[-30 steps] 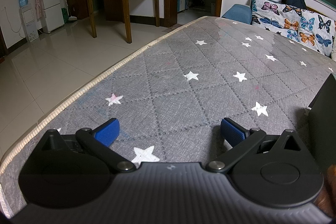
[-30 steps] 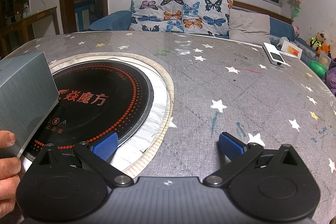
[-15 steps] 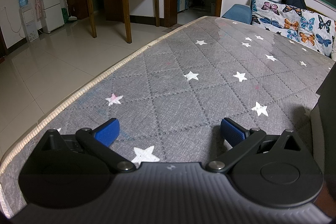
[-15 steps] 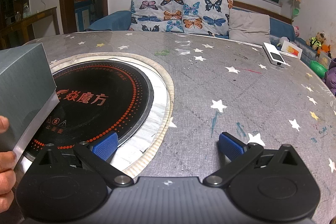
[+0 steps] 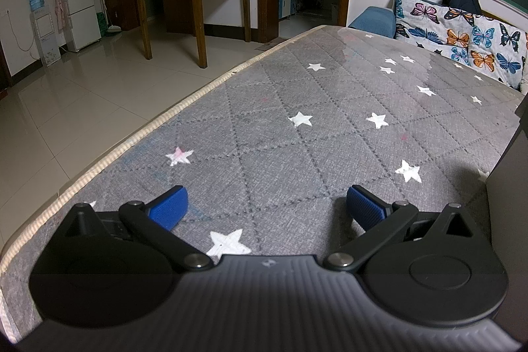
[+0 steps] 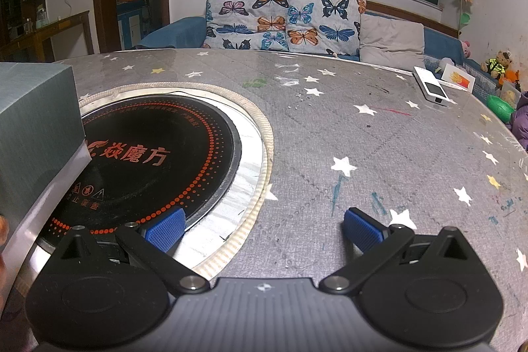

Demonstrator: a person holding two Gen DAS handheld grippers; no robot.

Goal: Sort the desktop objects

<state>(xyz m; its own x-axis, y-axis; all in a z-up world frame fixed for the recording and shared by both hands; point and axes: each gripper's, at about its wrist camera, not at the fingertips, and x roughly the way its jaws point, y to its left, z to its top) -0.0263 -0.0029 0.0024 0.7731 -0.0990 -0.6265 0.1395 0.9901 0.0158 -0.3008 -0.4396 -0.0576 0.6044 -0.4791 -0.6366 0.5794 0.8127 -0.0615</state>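
Right hand-held gripper (image 6: 262, 228) gapes empty, grey box (image 6: 36, 134) just to its left.

Left gripper (image 5: 265, 203) low and level, blue-padded fingers (image 5: 166, 208) spread wide at 9 and 3 o'clock, nothing between. Right gripper (image 6: 264, 225) likewise (same wide spread), fingers (image 6: 363, 228) empty. Sliver of a bare hand (image 6: 2, 228) at 9 o'clock, right-wrist view, mostly out of frame.
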